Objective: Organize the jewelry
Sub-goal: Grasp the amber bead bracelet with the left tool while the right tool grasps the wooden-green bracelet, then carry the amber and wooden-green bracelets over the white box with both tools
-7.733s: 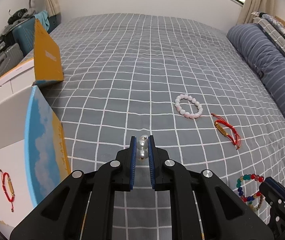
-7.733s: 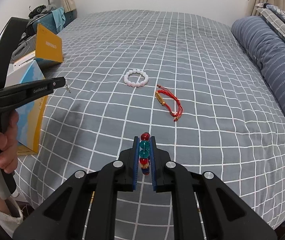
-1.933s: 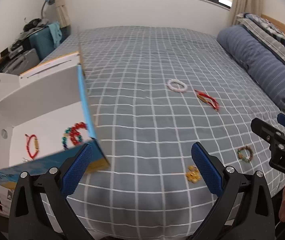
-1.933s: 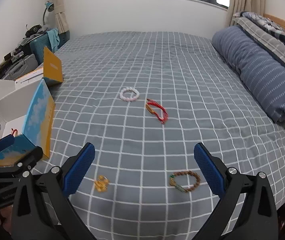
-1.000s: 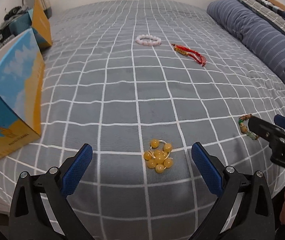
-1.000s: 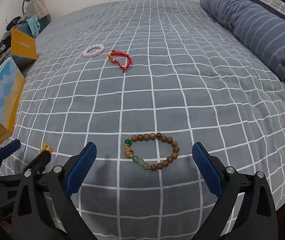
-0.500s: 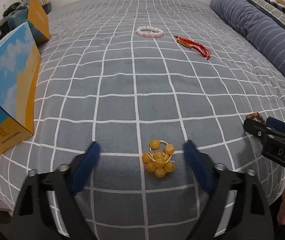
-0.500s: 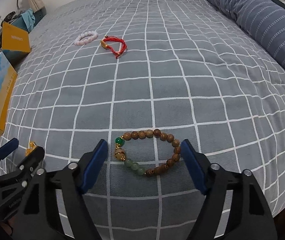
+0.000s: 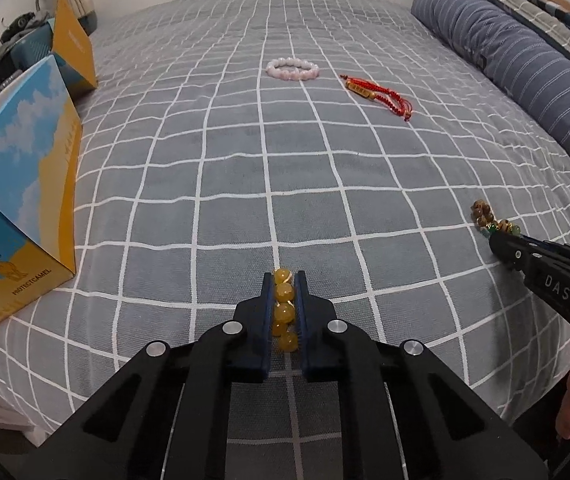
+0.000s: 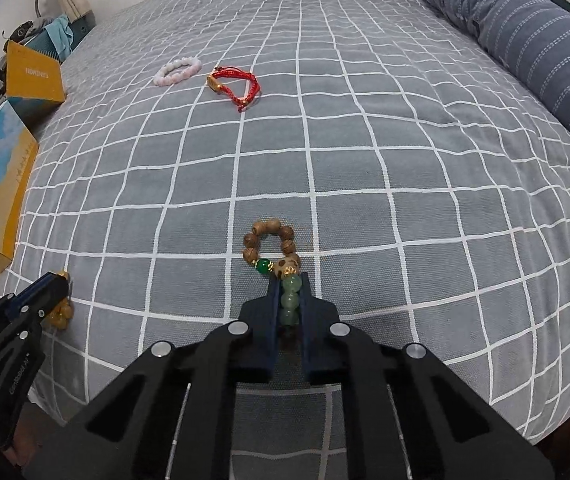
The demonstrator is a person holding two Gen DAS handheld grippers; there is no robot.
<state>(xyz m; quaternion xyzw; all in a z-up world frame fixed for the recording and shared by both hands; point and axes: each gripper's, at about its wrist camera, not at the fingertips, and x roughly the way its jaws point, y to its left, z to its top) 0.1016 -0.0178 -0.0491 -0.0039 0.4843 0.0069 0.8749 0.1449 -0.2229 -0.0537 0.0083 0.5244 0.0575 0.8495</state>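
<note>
My left gripper point(image 9: 284, 280) is shut on a yellow bead bracelet point(image 9: 283, 309) at the bed's near edge. My right gripper point(image 10: 289, 278) is shut on the green beads of a brown wooden bead bracelet point(image 10: 271, 246), whose loop lies on the cover ahead of the fingers; it also shows in the left wrist view point(image 9: 489, 218). A pink bead bracelet point(image 9: 293, 69) and a red cord bracelet point(image 9: 377, 94) lie farther up the bed. The blue and yellow box point(image 9: 25, 184) stands at the left edge.
The grey checked bed cover point(image 9: 305, 168) fills both views. A striped blue pillow point(image 9: 525, 56) lies along the right side. A yellow box flap point(image 9: 73, 44) and luggage stand at the far left. The left gripper shows in the right wrist view point(image 10: 37, 300).
Both grippers were wide open above their bracelets half a second ago. Now the left has shut on the yellow bracelet and the right on the brown and green one.
</note>
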